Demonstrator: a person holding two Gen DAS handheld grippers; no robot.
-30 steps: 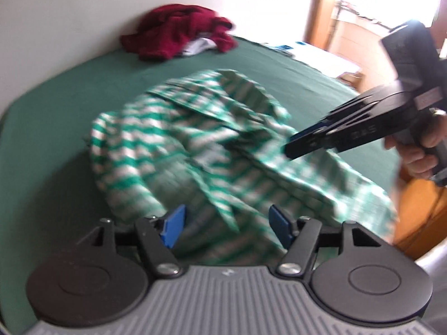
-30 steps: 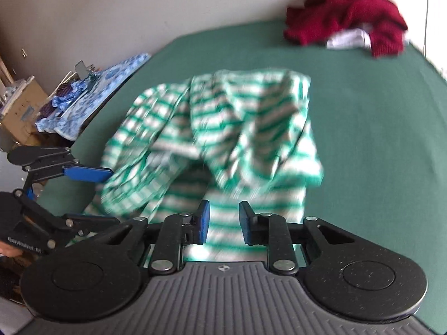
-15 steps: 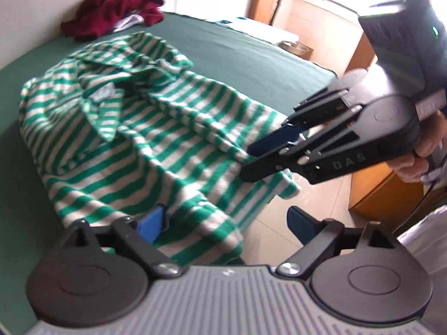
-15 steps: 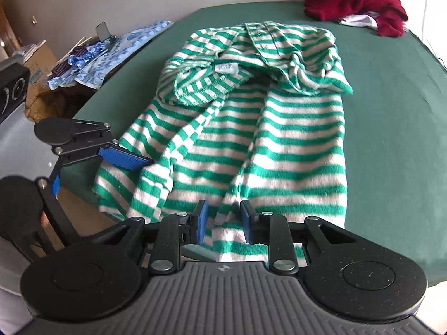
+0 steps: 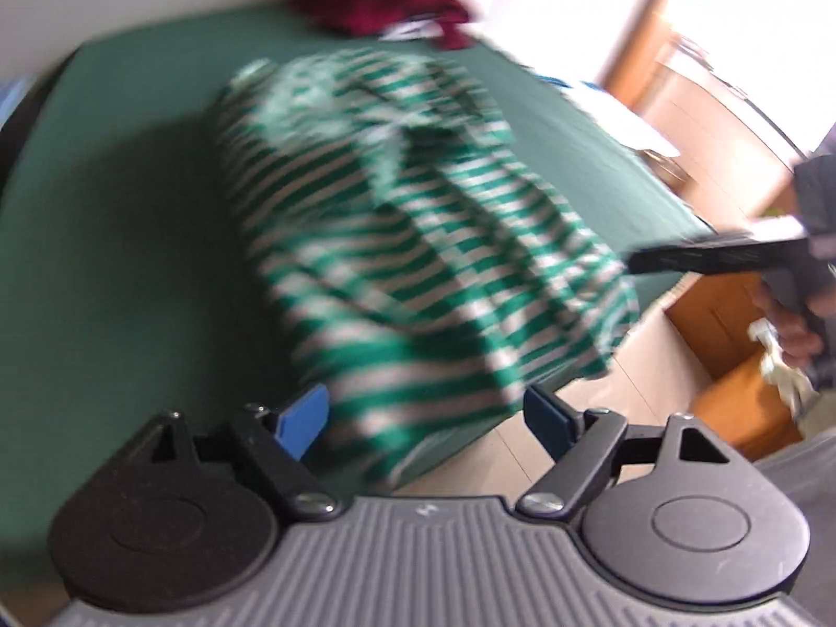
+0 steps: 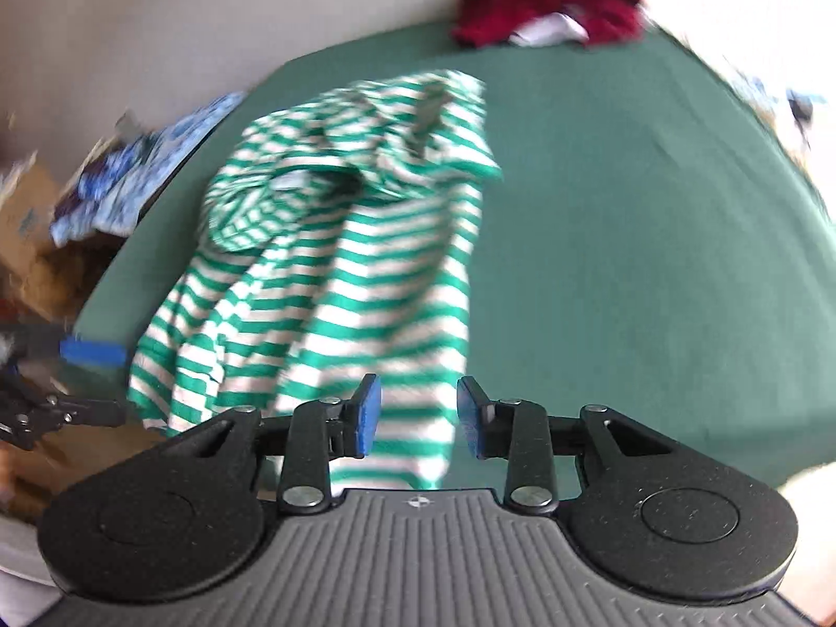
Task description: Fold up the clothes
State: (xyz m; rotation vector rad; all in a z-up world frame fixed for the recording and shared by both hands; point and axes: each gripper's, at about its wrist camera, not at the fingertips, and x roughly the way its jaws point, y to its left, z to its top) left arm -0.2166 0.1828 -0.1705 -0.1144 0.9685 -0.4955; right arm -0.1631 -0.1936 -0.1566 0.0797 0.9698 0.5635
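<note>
A green-and-white striped shirt lies crumpled on the green table, its hem hanging over the near edge. It also shows in the right wrist view. My left gripper is open wide, its blue pads either side of the hem, holding nothing. My right gripper is open over the hem's right end, no cloth pinched. The right gripper also shows at the right of the left wrist view; the left one shows at the left edge of the right wrist view. Both views are blurred.
A dark red garment pile with something white in it lies at the table's far edge, also in the right wrist view. Blue patterned cloth and boxes sit left of the table. Wooden furniture stands on the floor at right.
My right gripper has opened and let go of the shirt hem. Both grippers have shifted, and the shirt lies looser near the table edge. The left gripper stays open.
</note>
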